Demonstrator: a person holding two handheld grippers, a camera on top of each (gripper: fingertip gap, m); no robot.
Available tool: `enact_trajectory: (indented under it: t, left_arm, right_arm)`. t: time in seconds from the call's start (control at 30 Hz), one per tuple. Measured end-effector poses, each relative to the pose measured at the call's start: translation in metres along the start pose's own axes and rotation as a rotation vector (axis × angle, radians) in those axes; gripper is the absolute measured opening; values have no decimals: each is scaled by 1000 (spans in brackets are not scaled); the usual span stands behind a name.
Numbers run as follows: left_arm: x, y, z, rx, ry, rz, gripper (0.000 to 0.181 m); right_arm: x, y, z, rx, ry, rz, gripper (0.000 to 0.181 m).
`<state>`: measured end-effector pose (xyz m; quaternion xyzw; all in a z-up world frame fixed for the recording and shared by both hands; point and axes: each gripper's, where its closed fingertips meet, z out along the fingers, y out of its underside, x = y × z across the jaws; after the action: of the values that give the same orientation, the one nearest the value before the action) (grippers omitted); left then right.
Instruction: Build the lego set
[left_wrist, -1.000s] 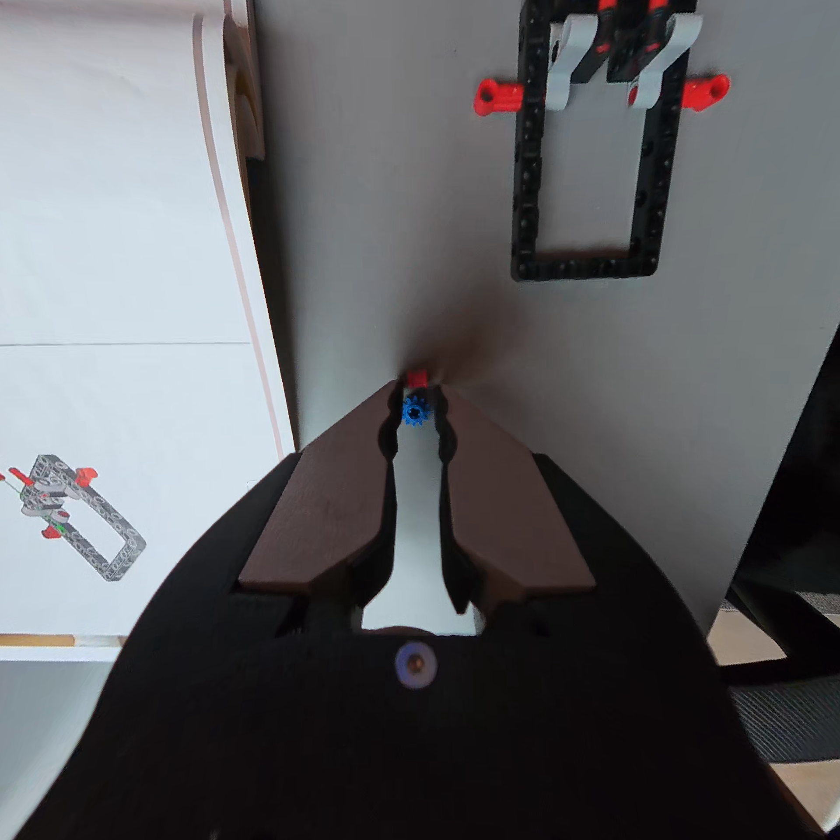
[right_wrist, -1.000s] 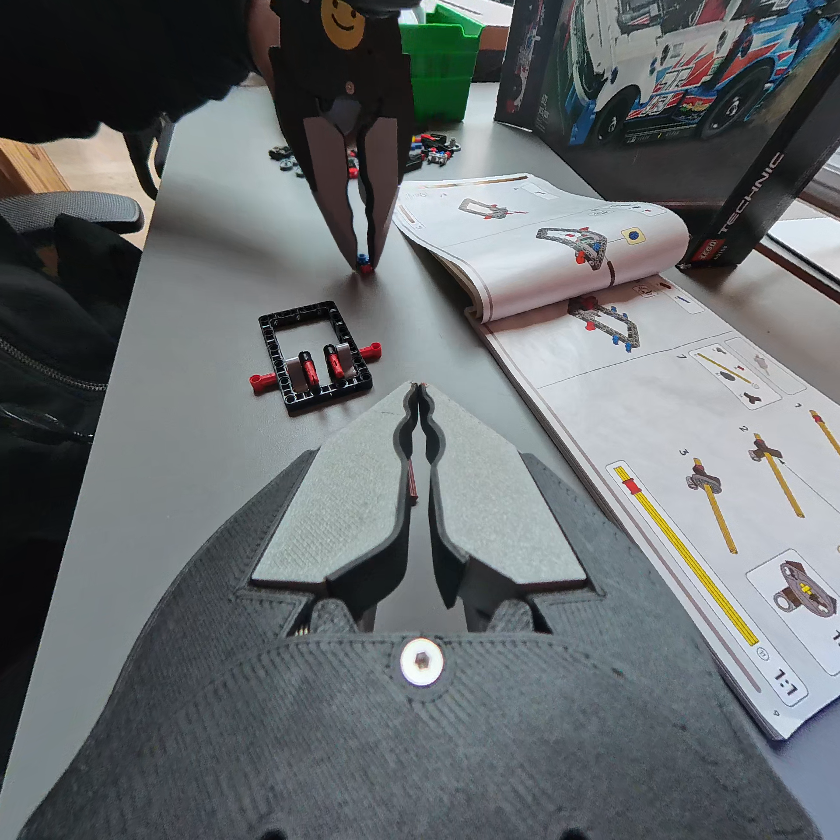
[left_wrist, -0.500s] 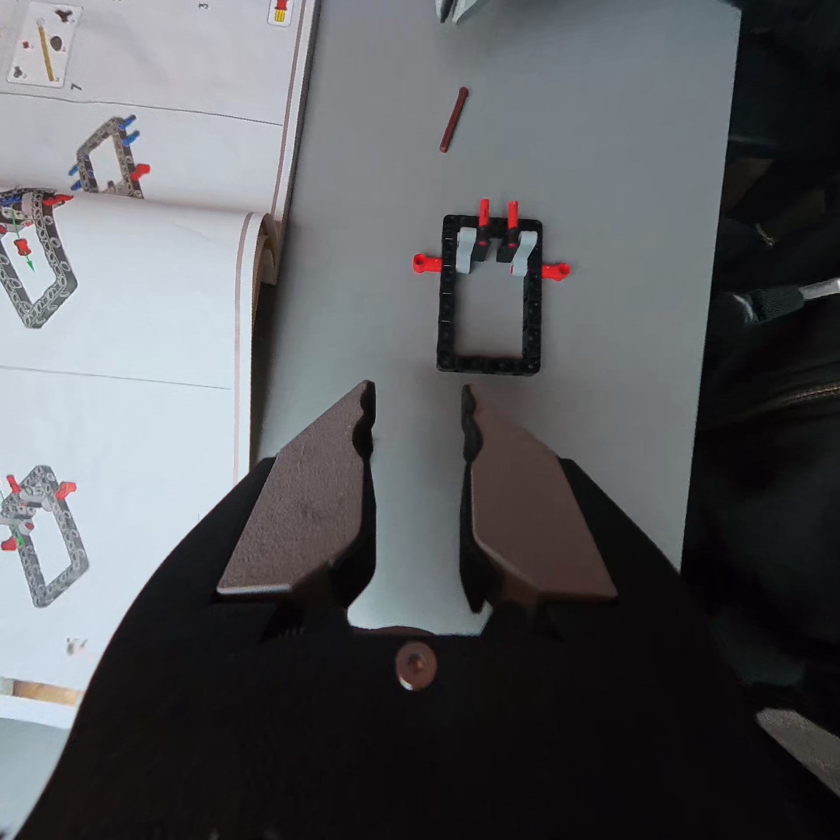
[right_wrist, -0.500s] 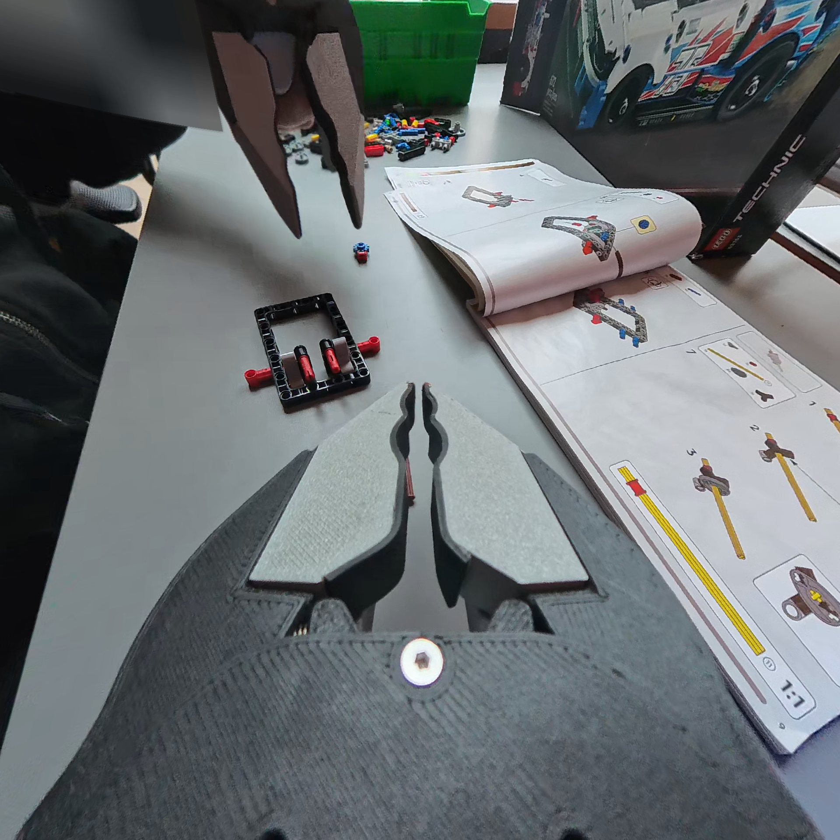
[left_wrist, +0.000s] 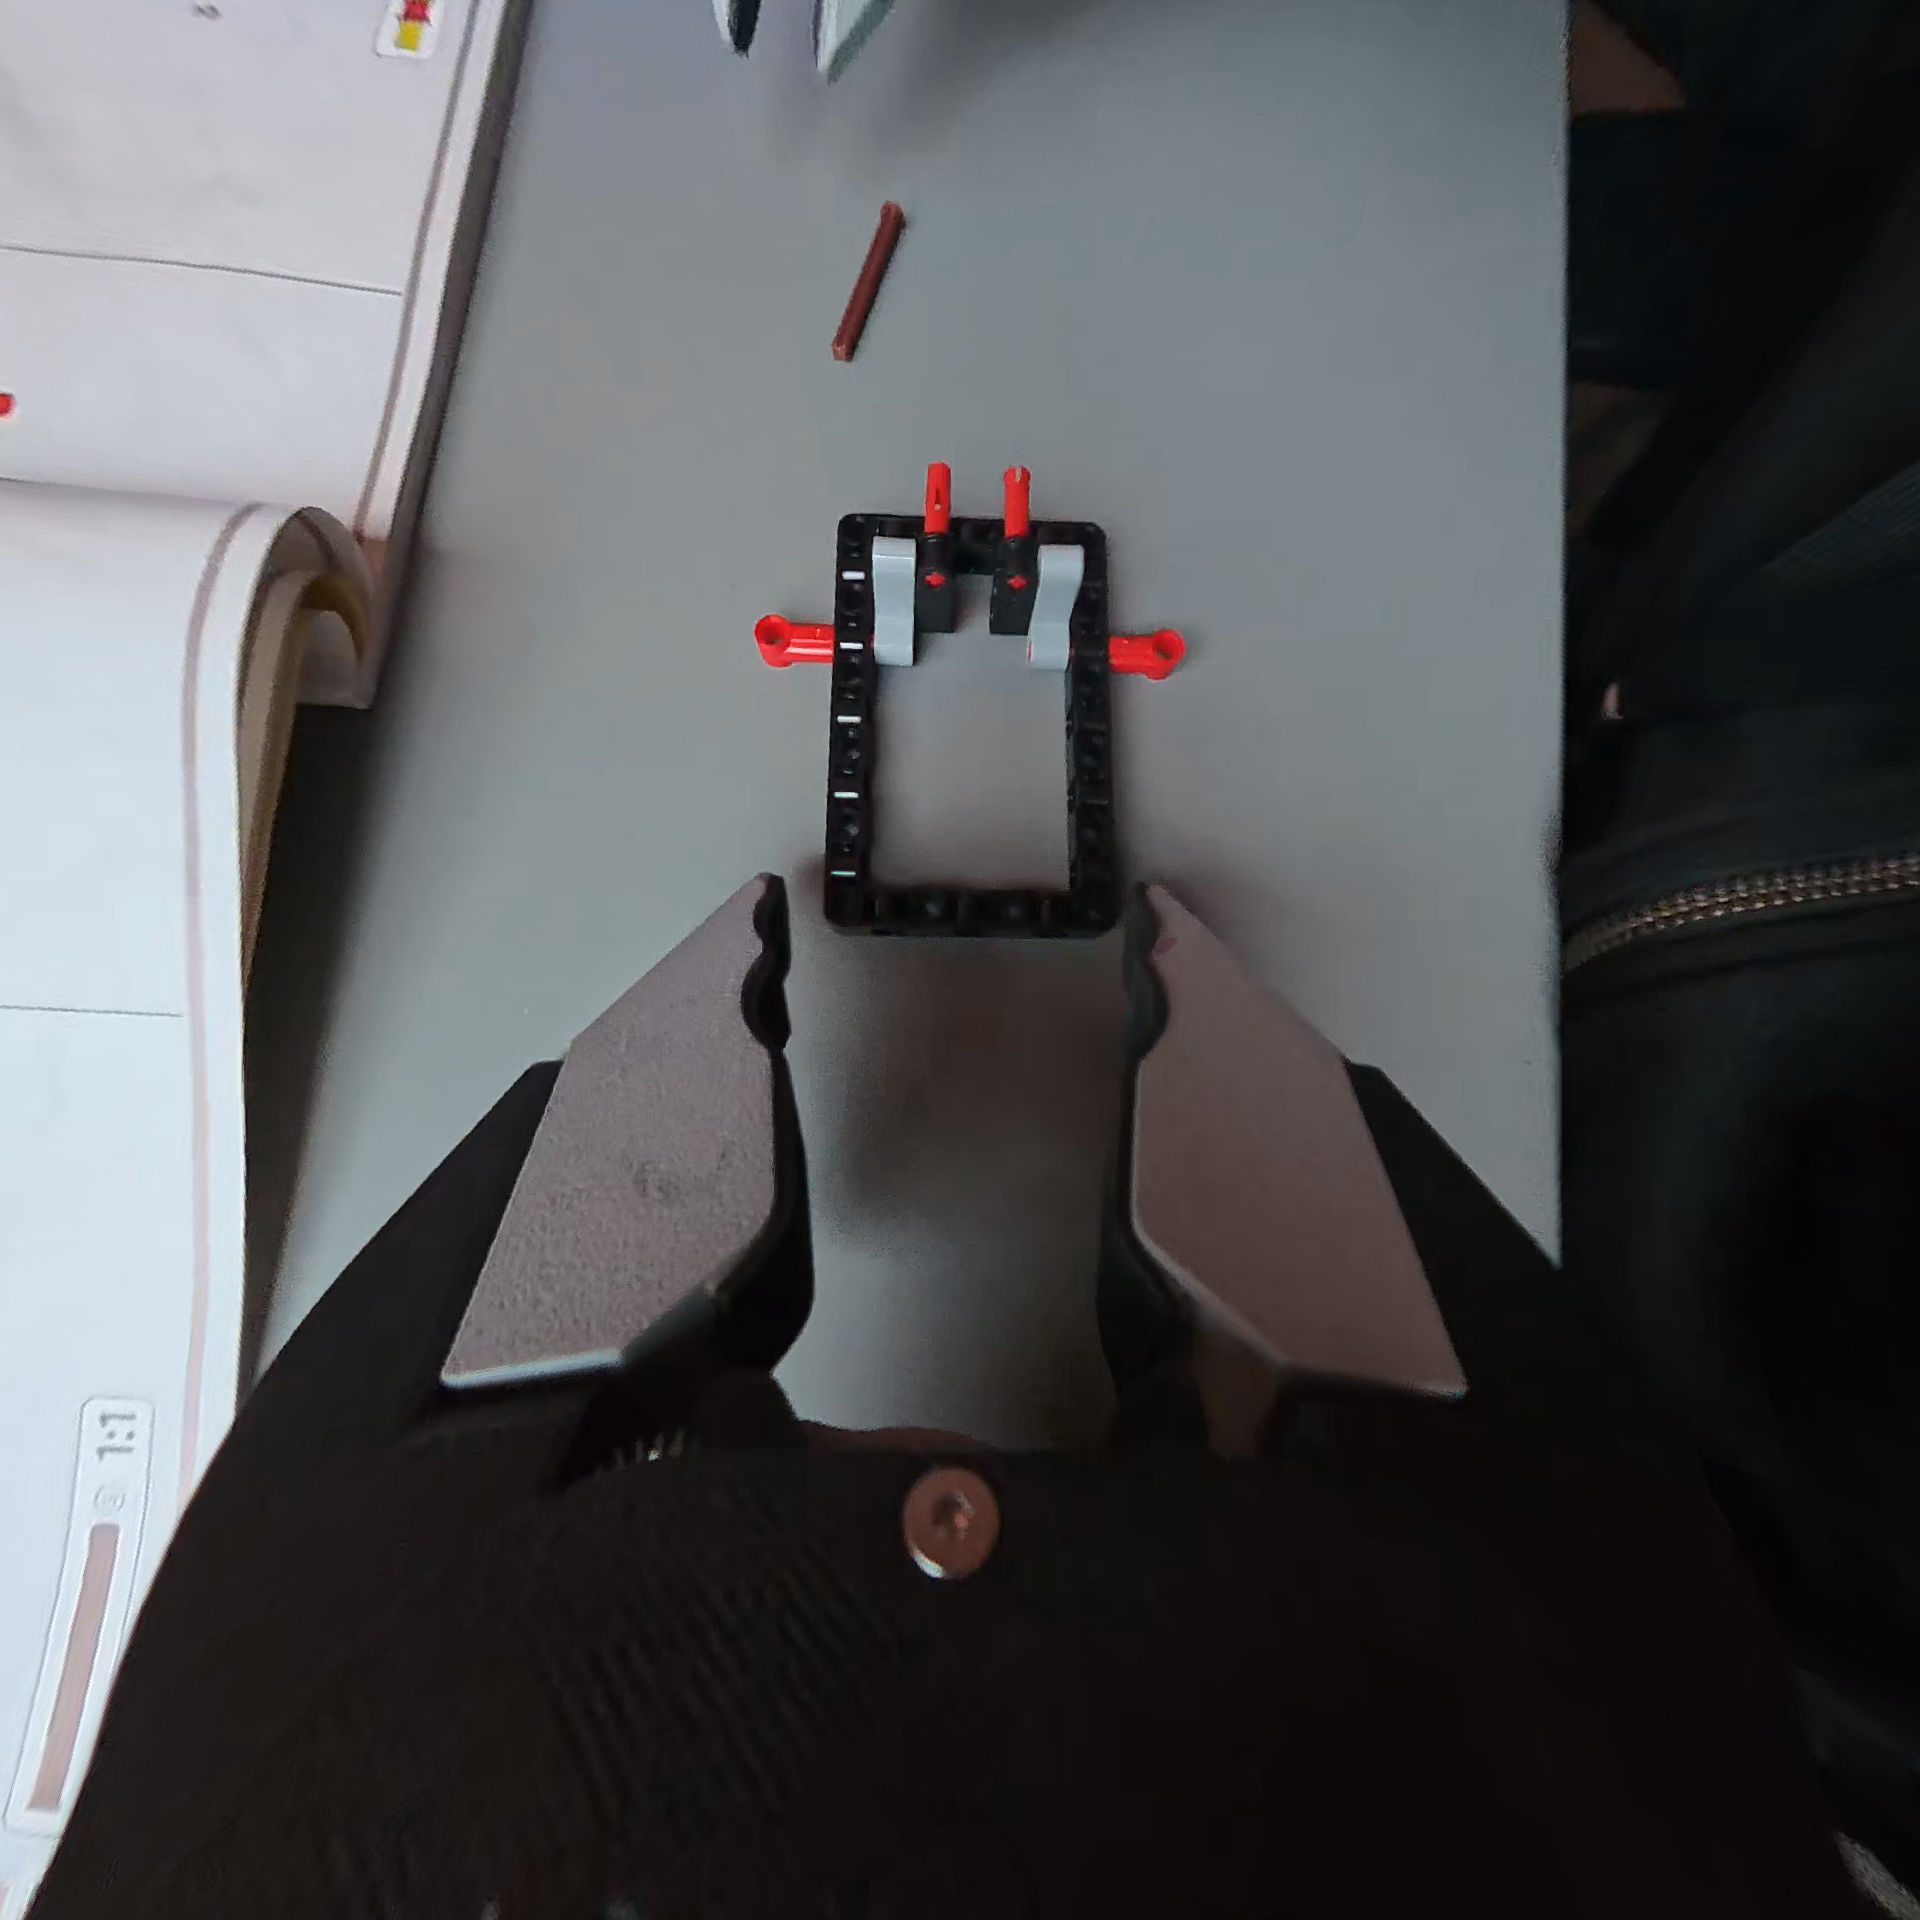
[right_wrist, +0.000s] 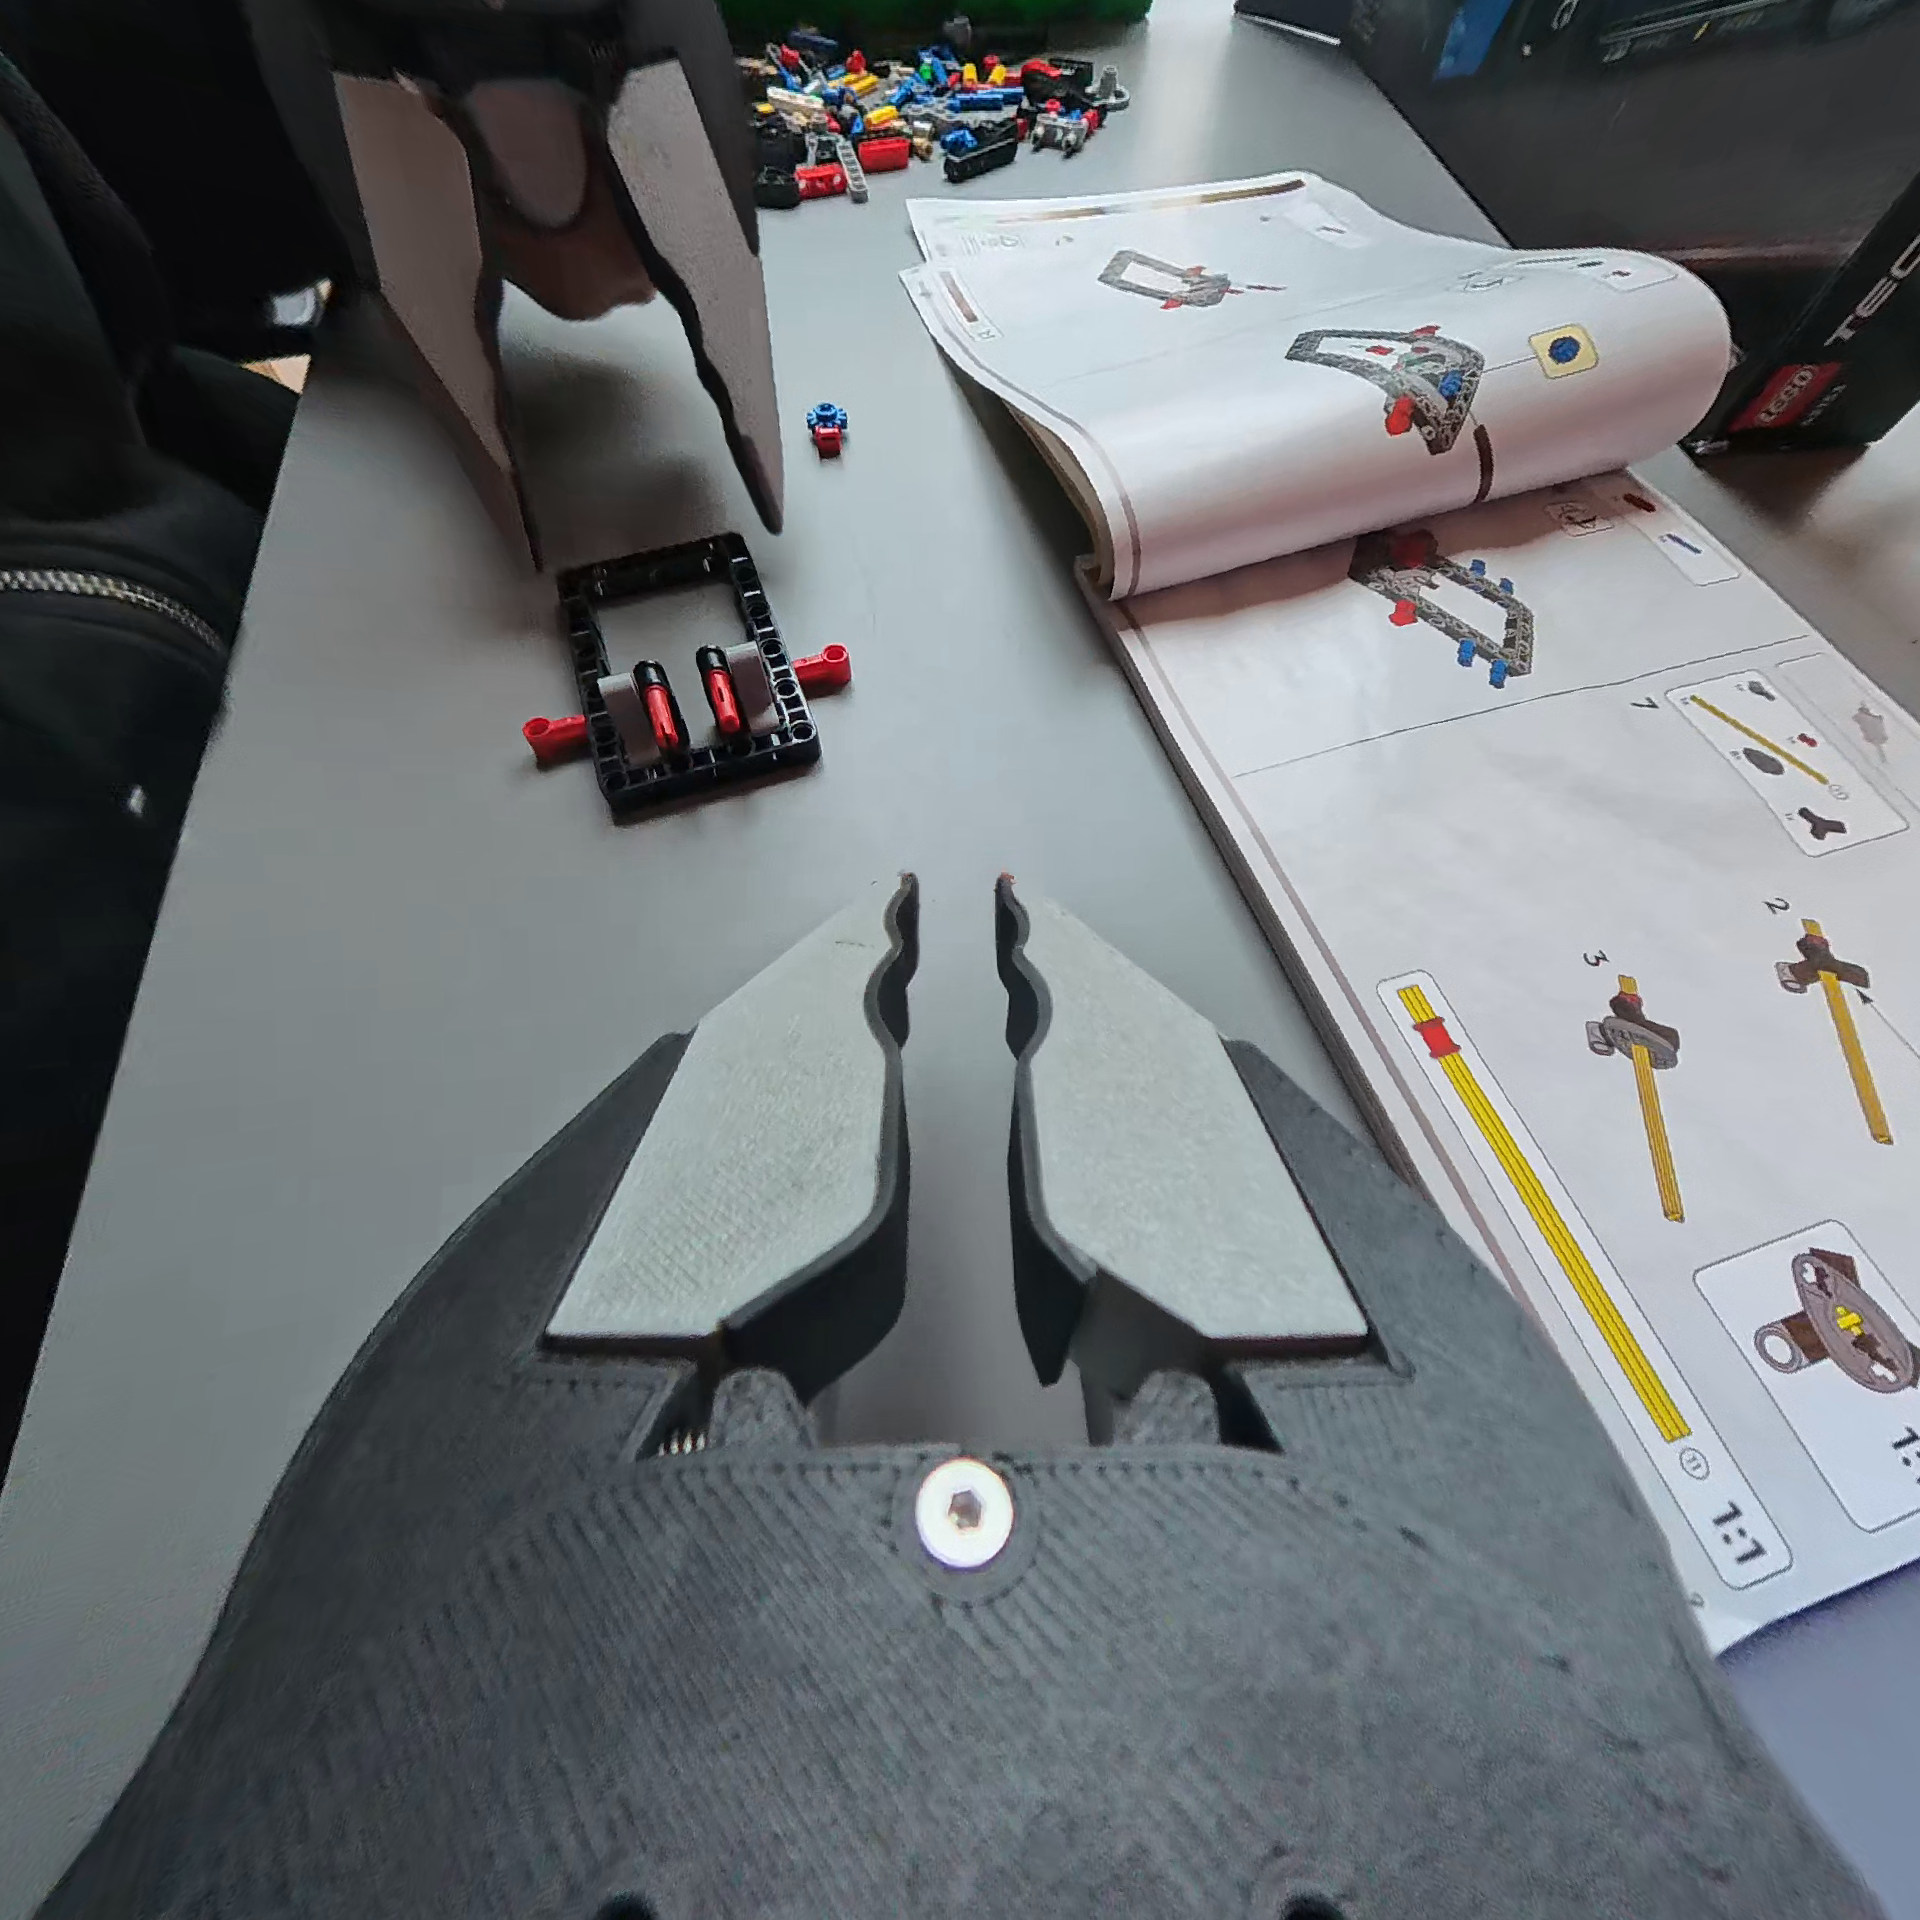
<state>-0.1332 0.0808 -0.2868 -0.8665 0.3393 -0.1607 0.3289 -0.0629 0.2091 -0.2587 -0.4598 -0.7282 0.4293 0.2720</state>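
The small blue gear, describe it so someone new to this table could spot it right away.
Start at the open instruction booklet on the grey table. Just left of its curled pages, beyond the black frame, lies the blue gear. It sits alone, with a red piece touching it, far from the loose parts pile.

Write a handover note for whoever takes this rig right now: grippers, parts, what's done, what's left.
Left gripper: open, empty, fingertips at the near end of the black frame.
Right gripper: slightly open, empty, low over the table.
Frame lies flat with grey and red pieces fitted.
Loose: small blue gear, dark red rod, parts pile.
Instruction booklet open.
Left: probably fitting the gear and rod.
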Motion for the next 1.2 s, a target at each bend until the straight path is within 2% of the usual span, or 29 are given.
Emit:
enact_trajectory:
  t: [0.03, 0.2, 0.3, 0.4, 0.47, 0.57, 0.63, 0.73, 0.97, 1.07, 1.2]
  left_arm:
    - [-1, 4, 5, -31, -6, 11, 64]
    - [1, -4, 11, -16, -2, 39, 65]
    - [-6, -26, -2, 65, 26, 21, 65]
    - [-41, -63, -17, 158, -69, 51, 55]
    - [-74, -74, -16, 127, -181, 47, 54]
    - [-117, -69, -5, 20, -316, 14, 50]
    - [-140, -48, 0, -97, -384, -17, 49]
    - [-147, -15, 4, -187, -367, -106, 50]
    - [-142, 15, -18, -146, -342, -187, 47]
    - [-139, 0, -28, -48, -334, -170, 42]
    - [-147, -38, -35, 101, -331, -126, 35]
  right_arm:
    - [0, 1, 0, -6, 2, -6, 12]
    - [-6, 8, 3, -53, -9, -48, 14]
    - [-9, 6, 3, -45, -8, -65, 14]
    - [-6, -4, 1, 12, 6, -52, 12]
    - [5, -15, 2, 60, 44, -12, 6]
    - [26, -28, 13, 53, 84, 62, 7]
    - [37, -28, 29, -29, 86, 96, 12]
    - [56, -32, 56, -120, 96, 68, 13]
    - [93, -50, 129, -200, 40, 100, 6]
    - [91, -65, 143, -170, 1, 26, 0]
    - [85, -61, 154, -248, -64, -8, 0]
